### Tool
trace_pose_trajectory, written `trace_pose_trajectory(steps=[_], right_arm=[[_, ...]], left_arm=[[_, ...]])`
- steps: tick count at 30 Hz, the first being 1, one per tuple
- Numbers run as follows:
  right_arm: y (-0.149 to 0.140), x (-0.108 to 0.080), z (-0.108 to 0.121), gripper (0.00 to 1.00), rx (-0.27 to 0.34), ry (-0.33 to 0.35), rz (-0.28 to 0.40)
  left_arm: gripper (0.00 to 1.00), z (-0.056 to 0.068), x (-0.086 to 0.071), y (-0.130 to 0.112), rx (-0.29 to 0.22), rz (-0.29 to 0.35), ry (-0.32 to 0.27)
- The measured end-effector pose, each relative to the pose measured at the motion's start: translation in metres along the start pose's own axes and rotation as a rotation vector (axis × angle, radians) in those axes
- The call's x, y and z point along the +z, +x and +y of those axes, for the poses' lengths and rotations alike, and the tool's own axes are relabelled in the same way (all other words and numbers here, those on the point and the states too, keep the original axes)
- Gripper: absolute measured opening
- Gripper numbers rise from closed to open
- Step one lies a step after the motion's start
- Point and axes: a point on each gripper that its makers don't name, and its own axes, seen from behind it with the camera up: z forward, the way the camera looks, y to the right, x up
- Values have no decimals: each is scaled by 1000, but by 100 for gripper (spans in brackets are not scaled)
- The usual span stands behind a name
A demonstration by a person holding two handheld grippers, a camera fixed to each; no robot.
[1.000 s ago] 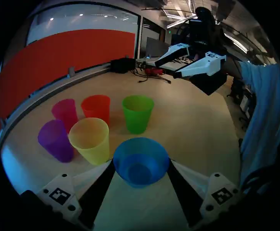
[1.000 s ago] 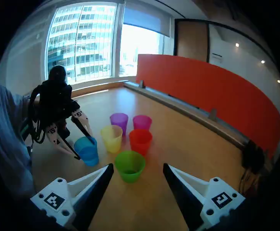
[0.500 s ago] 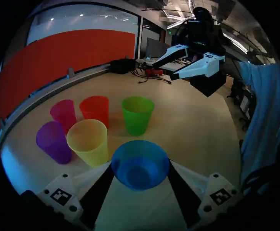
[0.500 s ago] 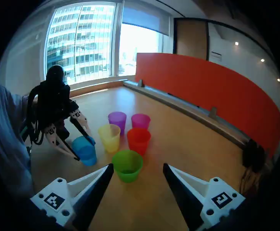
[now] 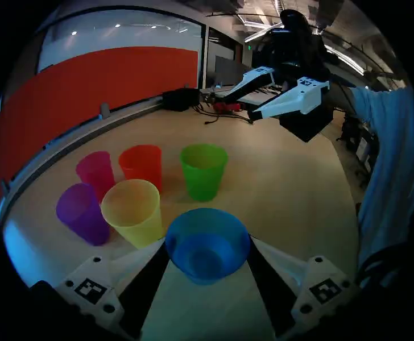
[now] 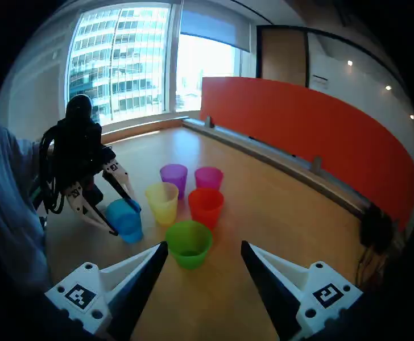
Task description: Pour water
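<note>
Here, left gripper [image 5: 207,243] gripping the blue cup [image 5: 207,258] from both sides, holding it just beside the yellow cup [image 5: 133,210] over the worktop [image 5: 286,182], right gripper [image 6: 203,245] hovering open in the air, green cup [image 6: 189,244] showing between its spread fingers.

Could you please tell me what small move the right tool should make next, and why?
Probably ease the right tool forward and down so that its fingers come around the green cup. The tool is open, and that cup stands ungrasped just ahead of it, slightly left of centre. The left tool holds the blue cup. I cannot tell whether the blue cup has water in it.
</note>
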Motion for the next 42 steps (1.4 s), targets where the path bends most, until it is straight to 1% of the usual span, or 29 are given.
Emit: trace_pose_trajectory(steps=[5, 14, 17, 23, 32, 42], right_arm=[[0, 3, -2, 100, 1, 3, -1], [-3, 12, -8, 100, -4, 16, -9], [-5, 16, -12, 100, -3, 24, -12], [-13, 28, -17, 100, 1, 35, -24], [-27, 49, -23, 100, -5, 50, -50], [-41, 67, -26, 100, -12, 49, -75]], left_arm=[[88, -2, -9, 9, 1, 22, 8], [88, -11, -31, 22, -5, 56, 33], [88, -17, -38, 25, -3, 70, 51], [88, -25, -50, 30, -6, 89, 80], [88, -35, -66, 36, -26, 122, 110], [88, -49, -87, 44, -41, 159, 159]])
